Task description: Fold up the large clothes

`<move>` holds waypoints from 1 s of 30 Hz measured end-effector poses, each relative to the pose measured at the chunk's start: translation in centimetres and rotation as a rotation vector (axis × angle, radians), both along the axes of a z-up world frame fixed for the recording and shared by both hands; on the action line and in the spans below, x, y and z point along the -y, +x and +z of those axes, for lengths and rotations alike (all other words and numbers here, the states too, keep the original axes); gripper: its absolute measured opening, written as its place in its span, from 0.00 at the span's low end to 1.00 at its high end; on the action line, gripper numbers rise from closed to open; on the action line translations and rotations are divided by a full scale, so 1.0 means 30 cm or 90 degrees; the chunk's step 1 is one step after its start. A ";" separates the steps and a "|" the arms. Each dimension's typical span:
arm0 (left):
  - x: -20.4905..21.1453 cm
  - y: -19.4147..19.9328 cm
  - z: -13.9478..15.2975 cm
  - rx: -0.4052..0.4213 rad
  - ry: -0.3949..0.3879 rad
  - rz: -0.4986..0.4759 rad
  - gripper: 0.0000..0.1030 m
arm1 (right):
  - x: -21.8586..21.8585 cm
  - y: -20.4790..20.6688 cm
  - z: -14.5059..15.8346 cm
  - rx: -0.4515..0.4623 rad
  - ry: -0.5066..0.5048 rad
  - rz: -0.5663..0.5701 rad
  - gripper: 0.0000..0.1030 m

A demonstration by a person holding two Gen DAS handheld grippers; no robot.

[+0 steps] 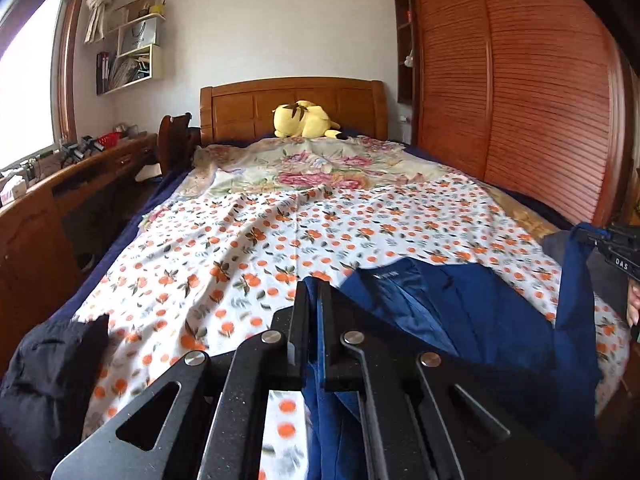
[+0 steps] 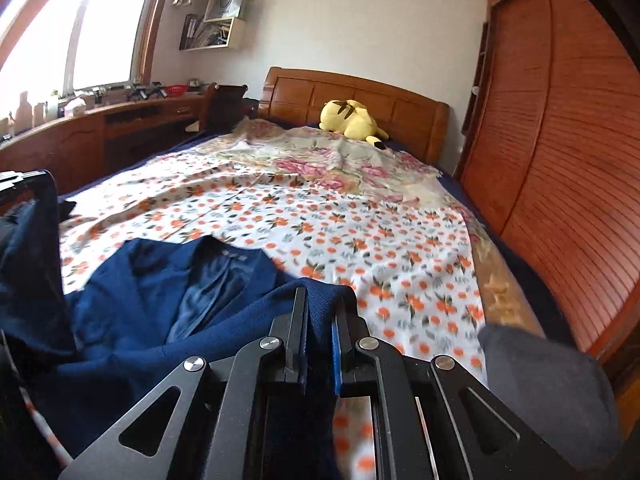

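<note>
The blue jacket [image 1: 460,304] lies at the near end of the bed [image 1: 240,248], collar toward the headboard and lining showing, and we hold it by two edges. Our left claw [image 1: 314,300] is clamped shut on a fold of the cloth, which runs between its fingers and hangs below them. Our right claw [image 2: 322,308] is likewise closed on a thicker bunch of the same blue fabric, its jaws only slightly parted by the cloth.

In the left wrist view the body of the jacket spreads from the claw out toward two o'clock, and a strip of it rises at three o'clock to the right claw [image 1: 618,248]. In the right wrist view the collar sits at about ten o'clock from the claw, and the fabric climbs at nine o'clock toward the left claw [image 2: 16,184].

We judge the step to be laying the jacket out flat before the first fold. To do it well we should keep both grips firm, hold the two edges level and taut, and lower them together so the cloth lands without wrinkles on the orange-print sheet [image 2: 360,240].

Outward, a dark garment [image 1: 48,368] lies at eight o'clock in the left view, a grey one [image 2: 548,384] at four o'clock in the right view, and a plush [image 1: 304,120] rests by the headboard.
</note>
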State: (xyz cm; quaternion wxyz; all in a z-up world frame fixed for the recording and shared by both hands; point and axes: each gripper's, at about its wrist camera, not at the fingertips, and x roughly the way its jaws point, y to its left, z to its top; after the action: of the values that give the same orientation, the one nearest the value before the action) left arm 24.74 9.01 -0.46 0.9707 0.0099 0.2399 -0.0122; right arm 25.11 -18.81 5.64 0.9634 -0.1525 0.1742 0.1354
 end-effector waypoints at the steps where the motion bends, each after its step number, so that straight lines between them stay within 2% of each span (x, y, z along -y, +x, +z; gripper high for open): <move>1: -0.004 0.041 -0.001 0.006 0.009 0.008 0.03 | -0.017 0.044 0.011 0.003 -0.011 -0.007 0.08; 6: -0.030 0.148 -0.003 0.020 -0.001 0.019 0.03 | -0.082 0.260 0.040 0.007 -0.011 -0.043 0.09; 9: -0.039 0.191 -0.031 0.013 -0.024 0.011 0.03 | -0.116 0.360 -0.025 -0.020 -0.019 -0.051 0.09; 14: -0.030 0.217 -0.115 -0.016 -0.022 0.006 0.03 | -0.156 0.460 -0.150 -0.084 -0.023 -0.044 0.09; 18: -0.026 0.212 -0.157 -0.015 -0.018 0.013 0.04 | -0.151 0.504 -0.156 -0.096 -0.027 -0.051 0.10; 20: -0.027 0.201 -0.161 -0.012 -0.013 0.006 0.13 | -0.156 0.507 -0.132 -0.098 -0.025 -0.050 0.14; 22: -0.040 0.186 -0.159 -0.005 -0.015 -0.004 0.39 | -0.160 0.515 -0.125 -0.095 -0.023 -0.053 0.17; 24: -0.062 0.173 -0.152 0.002 -0.037 -0.017 0.48 | -0.169 0.500 -0.108 -0.089 -0.022 -0.056 0.25; 26: -0.075 0.175 -0.152 0.000 -0.048 -0.025 0.64 | -0.179 0.470 -0.079 -0.078 -0.017 -0.055 0.47; 27: -0.080 0.173 -0.153 0.001 -0.049 -0.028 0.76 | -0.189 0.443 -0.085 -0.074 -0.012 -0.050 0.51; 30: -0.104 0.158 -0.158 0.003 -0.049 -0.026 0.78 | -0.245 0.416 -0.082 -0.075 -0.019 -0.028 0.52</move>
State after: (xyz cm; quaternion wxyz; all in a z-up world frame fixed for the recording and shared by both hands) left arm 29.48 12.11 -5.19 0.9705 -0.0226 0.2366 -0.0415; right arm 37.59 -11.46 3.18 0.9517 -0.1550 0.2362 0.1205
